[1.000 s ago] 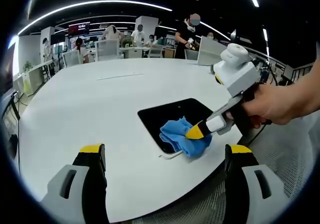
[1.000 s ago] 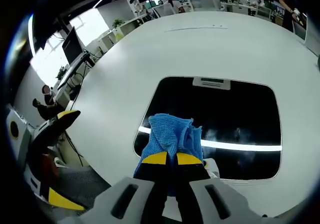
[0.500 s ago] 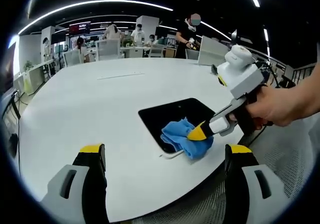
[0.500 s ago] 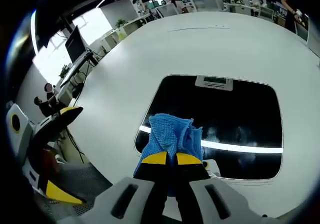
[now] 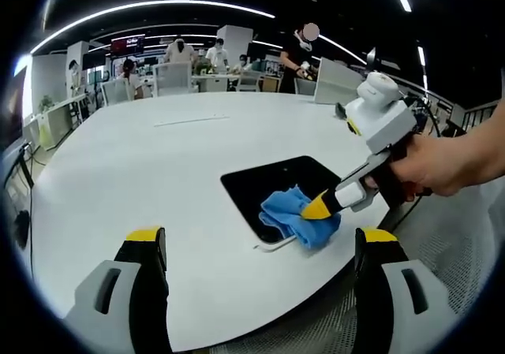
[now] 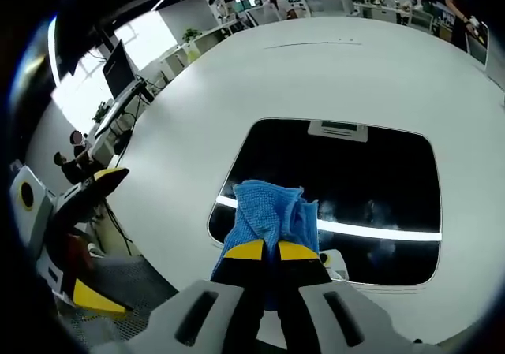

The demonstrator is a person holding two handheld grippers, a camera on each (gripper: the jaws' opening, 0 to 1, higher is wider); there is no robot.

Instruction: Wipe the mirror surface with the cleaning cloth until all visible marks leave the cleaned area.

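While the blue cleaning cloth is clamped between the closed jaws of the right gripper, it is pressed onto the near part of the dark mirror.

At the left, the left gripper is held over the white table with its jaws wide apart and nothing between them. Faint smudges, possibly marks, are seen on the glass right of the cloth. A hand is seen gripping the right gripper's handle.

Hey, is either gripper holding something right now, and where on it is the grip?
The right gripper is shut on the blue cleaning cloth, pinching its bunched near end. The left gripper is open and holds nothing.
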